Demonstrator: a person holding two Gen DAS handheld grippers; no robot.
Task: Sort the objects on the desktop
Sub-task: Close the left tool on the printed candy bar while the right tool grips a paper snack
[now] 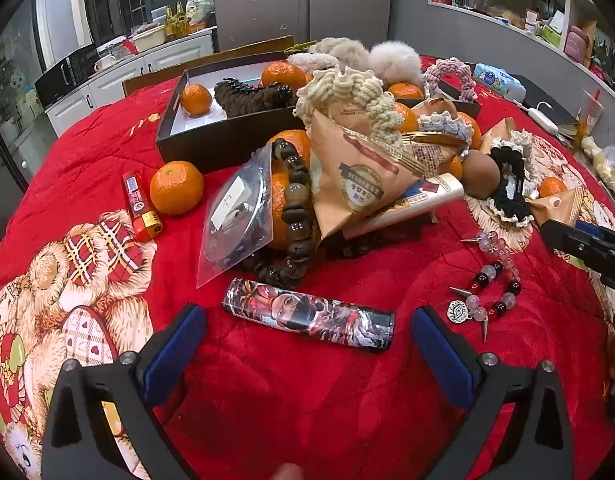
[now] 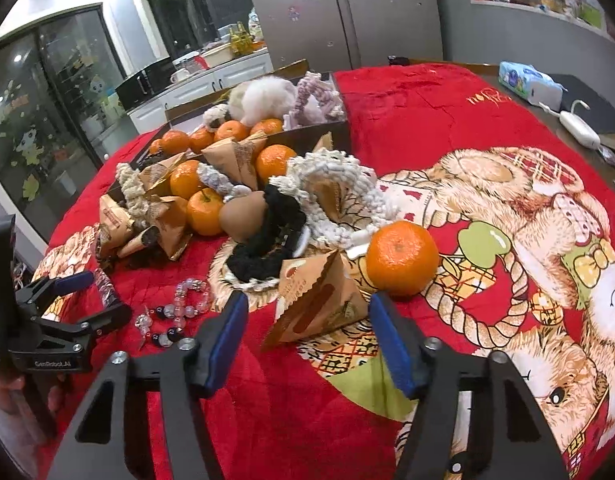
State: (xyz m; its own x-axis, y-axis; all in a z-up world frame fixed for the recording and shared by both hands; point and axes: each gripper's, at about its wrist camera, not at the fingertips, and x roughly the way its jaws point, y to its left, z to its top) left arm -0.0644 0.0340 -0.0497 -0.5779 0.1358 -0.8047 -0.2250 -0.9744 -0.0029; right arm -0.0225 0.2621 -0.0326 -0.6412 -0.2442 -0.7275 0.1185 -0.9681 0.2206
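Note:
A heap of tangerines, brown paper packets, crocheted scrunchies and bead bracelets lies on the red bear-print cloth. My left gripper (image 1: 307, 338) is open, its blue pads either side of a printed lighter (image 1: 307, 314) just ahead. A black box (image 1: 211, 136) behind holds a tangerine (image 1: 195, 99) and a dark scrunchie. My right gripper (image 2: 307, 320) is open around a brown triangular packet (image 2: 319, 300); a tangerine (image 2: 401, 258) sits just right of it. The left gripper (image 2: 67, 300) also shows at the left of the right wrist view.
A red lighter (image 1: 141, 208) and a loose tangerine (image 1: 176, 187) lie left of the heap. A clear bag (image 1: 237, 216) leans on dark beads. A spiked bead bracelet (image 1: 487, 280) lies to the right. A tissue pack (image 2: 527, 80) and white charger (image 2: 579, 126) sit far right.

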